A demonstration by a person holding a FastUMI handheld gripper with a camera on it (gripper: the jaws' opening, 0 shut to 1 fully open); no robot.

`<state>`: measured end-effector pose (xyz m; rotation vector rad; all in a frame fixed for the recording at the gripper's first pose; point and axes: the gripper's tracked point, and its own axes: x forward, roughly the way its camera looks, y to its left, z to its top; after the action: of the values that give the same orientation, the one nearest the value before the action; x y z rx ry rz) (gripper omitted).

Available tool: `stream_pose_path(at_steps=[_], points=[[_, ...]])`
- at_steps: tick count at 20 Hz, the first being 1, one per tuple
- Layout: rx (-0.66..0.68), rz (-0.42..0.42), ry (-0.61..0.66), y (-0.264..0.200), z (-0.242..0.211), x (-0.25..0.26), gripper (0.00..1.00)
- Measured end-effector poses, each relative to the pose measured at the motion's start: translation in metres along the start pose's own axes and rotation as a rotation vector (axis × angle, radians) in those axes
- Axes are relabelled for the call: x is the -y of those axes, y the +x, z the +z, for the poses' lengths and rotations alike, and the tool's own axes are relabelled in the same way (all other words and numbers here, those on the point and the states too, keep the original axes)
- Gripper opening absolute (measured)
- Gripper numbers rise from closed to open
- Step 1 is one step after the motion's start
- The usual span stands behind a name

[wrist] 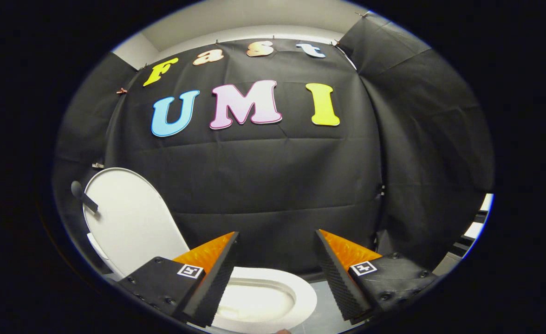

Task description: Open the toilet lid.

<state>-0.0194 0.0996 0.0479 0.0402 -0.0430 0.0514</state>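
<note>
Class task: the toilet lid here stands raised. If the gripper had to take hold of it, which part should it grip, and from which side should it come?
Probably the lid's free curved top edge, farthest from its hinge. The lid stands upright beyond the left finger, so that thin rim is exposed; come from the bowl side, fingers straddling it. The gripper is open, holding nothing.

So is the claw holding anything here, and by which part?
Nothing. The claw is open, with only air between its fingers; the white oval toilet lid stands raised, apart from it.

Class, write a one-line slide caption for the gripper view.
Toilet lid raised, bowl exposed below the open gripper fingers.
</note>
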Motion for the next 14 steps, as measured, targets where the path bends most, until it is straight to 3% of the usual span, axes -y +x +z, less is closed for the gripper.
stream_pose_path(at_steps=[14], points=[[-0.01, 0.02, -0.026, -0.008, -0.016, 0.005, 0.99]])
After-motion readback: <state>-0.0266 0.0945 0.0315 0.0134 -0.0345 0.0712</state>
